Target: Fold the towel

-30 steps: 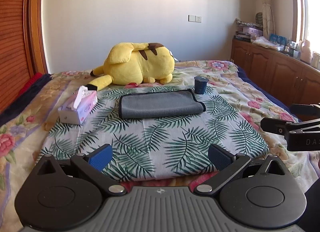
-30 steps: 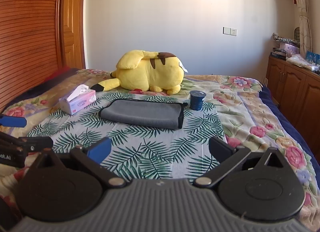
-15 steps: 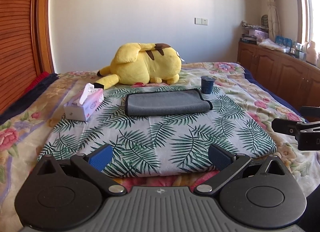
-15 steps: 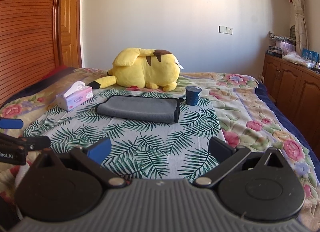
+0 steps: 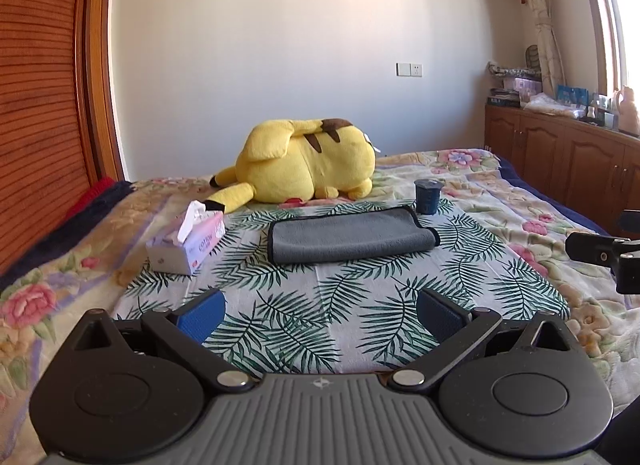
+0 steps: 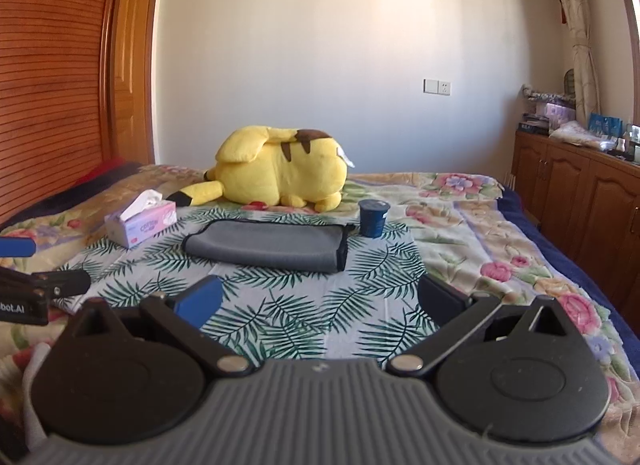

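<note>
A grey towel (image 5: pixel 350 239) with a dark edge lies folded flat on the palm-leaf cloth in the middle of the bed; it also shows in the right wrist view (image 6: pixel 266 245). My left gripper (image 5: pixel 320 313) is open and empty, well short of the towel near the bed's front edge. My right gripper (image 6: pixel 318 299) is open and empty, also well short of it. Each gripper shows at the side of the other's view: the right one (image 5: pixel 600 253), the left one (image 6: pixel 36 289).
A yellow plush toy (image 5: pixel 308 171) lies behind the towel. A dark blue cup (image 5: pixel 428 197) stands at the towel's far right corner. A pink tissue box (image 5: pixel 186 243) sits to its left. Wooden cabinets (image 5: pixel 560 161) line the right wall.
Both grippers have pulled back and away from the towel, which looks smaller and farther. Both stay open. The towel has not moved.
</note>
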The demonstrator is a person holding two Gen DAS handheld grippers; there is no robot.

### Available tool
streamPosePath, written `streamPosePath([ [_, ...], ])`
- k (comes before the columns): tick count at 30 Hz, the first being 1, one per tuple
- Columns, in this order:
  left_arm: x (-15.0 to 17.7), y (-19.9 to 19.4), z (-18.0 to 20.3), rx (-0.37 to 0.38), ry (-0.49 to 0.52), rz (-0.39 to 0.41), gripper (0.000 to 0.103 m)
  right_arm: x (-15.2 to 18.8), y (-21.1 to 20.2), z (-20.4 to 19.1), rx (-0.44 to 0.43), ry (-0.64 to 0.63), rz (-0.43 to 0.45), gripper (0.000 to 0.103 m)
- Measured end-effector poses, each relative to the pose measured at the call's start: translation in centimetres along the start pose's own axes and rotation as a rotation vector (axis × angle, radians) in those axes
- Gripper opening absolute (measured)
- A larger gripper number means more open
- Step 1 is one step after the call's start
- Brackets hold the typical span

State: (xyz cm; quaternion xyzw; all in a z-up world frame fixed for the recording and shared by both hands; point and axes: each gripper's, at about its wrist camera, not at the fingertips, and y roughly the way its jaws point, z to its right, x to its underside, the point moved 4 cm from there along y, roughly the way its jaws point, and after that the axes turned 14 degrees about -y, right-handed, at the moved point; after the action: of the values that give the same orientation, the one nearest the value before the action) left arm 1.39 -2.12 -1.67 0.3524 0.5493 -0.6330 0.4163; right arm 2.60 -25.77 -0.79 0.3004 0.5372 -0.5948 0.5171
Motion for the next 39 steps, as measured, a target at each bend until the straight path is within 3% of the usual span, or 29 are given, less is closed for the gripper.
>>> streamPosePath([
  [39,-0.22,-0.4,-0.33,0.004,-0.01,0.029,0.087,0.07,-0.33,0.42,0.037,0.016,0.018,0.103],
])
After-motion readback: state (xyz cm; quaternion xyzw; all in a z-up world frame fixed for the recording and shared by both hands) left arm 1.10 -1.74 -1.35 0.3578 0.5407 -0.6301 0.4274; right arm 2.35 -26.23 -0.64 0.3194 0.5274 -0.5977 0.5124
